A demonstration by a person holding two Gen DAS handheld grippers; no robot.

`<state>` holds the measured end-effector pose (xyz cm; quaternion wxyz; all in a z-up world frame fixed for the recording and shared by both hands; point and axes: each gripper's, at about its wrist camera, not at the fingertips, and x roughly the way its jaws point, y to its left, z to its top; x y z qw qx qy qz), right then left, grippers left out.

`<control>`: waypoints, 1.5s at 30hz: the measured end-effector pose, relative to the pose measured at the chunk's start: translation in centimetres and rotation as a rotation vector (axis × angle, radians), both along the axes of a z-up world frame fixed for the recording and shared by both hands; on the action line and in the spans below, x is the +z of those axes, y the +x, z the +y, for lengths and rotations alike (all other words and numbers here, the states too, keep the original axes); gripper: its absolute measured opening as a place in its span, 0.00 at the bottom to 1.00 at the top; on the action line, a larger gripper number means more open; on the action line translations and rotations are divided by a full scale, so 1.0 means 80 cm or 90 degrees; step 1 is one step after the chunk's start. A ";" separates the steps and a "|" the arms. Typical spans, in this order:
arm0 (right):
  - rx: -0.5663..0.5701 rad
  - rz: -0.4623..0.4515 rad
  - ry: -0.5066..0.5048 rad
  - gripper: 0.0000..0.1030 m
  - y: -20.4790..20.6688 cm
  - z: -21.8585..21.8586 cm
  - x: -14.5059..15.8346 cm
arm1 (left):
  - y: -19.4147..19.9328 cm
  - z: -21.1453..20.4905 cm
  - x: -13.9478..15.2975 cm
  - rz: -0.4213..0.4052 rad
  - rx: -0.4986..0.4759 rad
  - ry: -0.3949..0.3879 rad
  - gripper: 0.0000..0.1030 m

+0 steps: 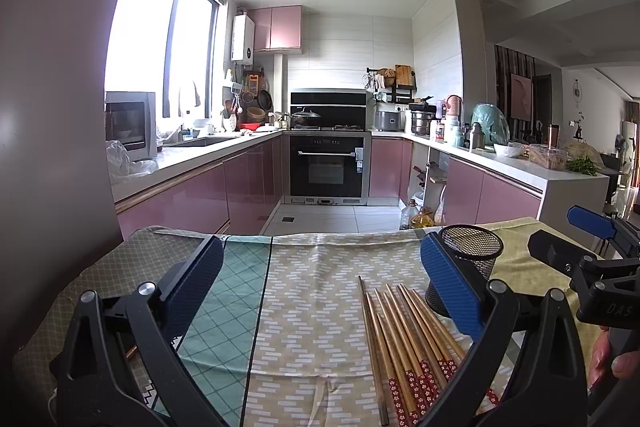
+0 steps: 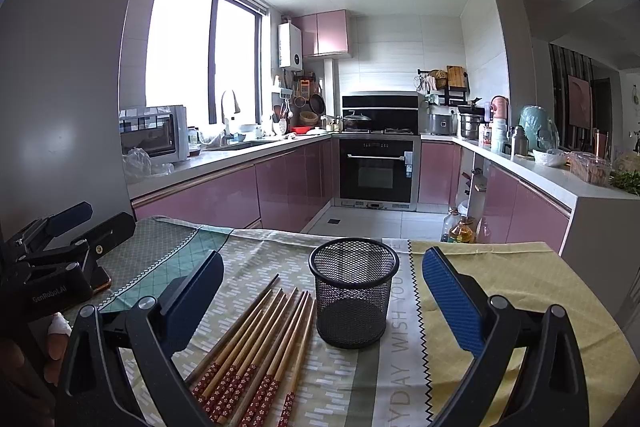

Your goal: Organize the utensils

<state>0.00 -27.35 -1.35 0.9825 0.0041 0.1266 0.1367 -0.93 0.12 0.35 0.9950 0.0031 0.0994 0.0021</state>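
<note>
Both grippers, left (image 1: 322,291) and right (image 2: 323,297), hung wide open and empty above the cloth (image 2: 500,291), with the chopsticks (image 2: 256,351) lying bottom centre, just left of the mesh cup (image 2: 353,295).

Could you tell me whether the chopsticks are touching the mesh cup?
Apart. The right wrist view shows a strip of tablecloth between the nearest of the chopsticks and the mesh cup.

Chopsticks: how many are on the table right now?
About 8 chopsticks. All lie in one fanned bunch on the tablecloth, just left of the mesh cup in the right wrist view, none inside it. They overlap, so one or two may be hidden.
</note>
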 end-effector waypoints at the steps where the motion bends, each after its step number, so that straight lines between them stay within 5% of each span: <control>1: 0.000 0.000 -0.001 0.94 0.000 0.001 0.000 | 0.000 0.000 0.000 0.000 -0.001 0.000 0.94; 45: 0.002 0.004 0.008 0.94 -0.001 -0.001 -0.004 | -0.001 0.001 0.000 0.001 0.000 -0.003 0.94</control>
